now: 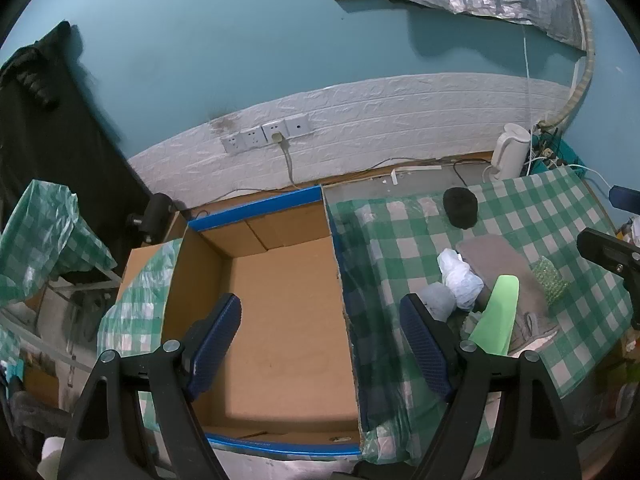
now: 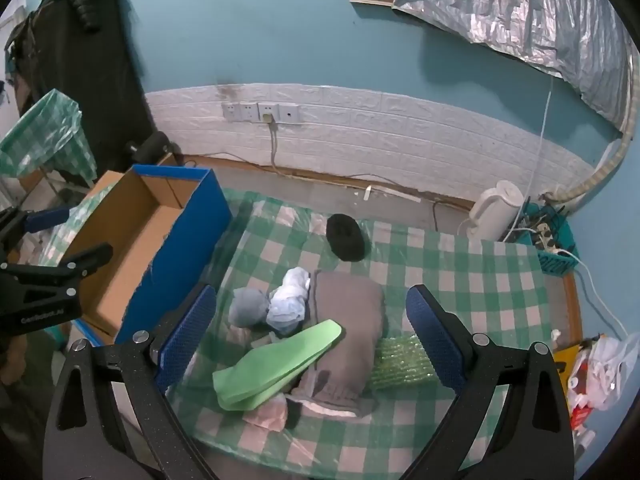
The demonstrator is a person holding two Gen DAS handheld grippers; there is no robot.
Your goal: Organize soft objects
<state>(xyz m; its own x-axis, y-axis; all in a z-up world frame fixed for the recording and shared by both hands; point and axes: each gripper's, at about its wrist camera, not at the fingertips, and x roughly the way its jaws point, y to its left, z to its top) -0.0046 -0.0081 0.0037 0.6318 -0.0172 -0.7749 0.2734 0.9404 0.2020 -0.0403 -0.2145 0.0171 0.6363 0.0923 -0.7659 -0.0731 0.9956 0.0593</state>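
An open cardboard box (image 1: 280, 300) with blue outer walls (image 2: 192, 240) stands left of a green checked cloth (image 2: 460, 280). On the cloth lies a pile: a grey folded cloth (image 2: 348, 332), a green flat piece (image 2: 276, 364), a white-blue bundle (image 2: 290, 300), a grey ball (image 2: 248, 308), a green bubble-wrap piece (image 2: 400, 360) and a black round cushion (image 2: 346, 238). My left gripper (image 1: 320, 344) is open and empty above the box's right wall. My right gripper (image 2: 312, 340) is open and empty above the pile.
A white kettle (image 2: 496, 212) and a teal basket of cables (image 2: 548, 244) stand at the back right. Wall sockets with a plugged cable (image 2: 260, 112) sit on the white brick panel. A plastic bag (image 2: 600, 368) lies at the right edge.
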